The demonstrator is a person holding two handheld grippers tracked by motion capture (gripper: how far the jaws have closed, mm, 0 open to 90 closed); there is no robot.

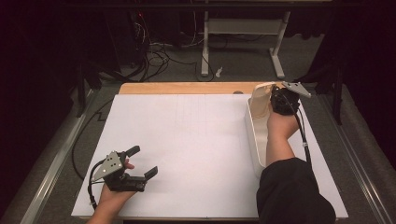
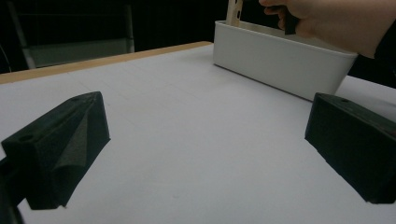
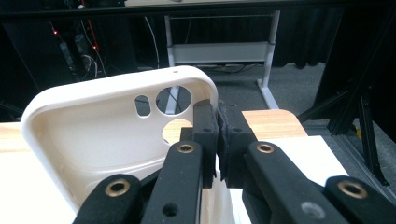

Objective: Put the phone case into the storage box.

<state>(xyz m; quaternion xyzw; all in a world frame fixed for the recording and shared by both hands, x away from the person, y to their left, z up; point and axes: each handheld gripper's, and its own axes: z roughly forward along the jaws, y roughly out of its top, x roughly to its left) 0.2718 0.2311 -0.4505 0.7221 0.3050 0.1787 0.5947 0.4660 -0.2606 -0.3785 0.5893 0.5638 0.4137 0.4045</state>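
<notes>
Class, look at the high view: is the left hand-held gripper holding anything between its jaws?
No, the left hand-held gripper rests on the white table with its jaws spread wide and nothing between them.

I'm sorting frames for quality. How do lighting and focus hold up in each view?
High view: table evenly lit, surroundings nearly black, mildly soft. Left gripper view: the near black jaws are blurred, the white bin sharper, background dark. Right gripper view: the phone case is bright and fairly sharp, the floor behind dim.
</notes>
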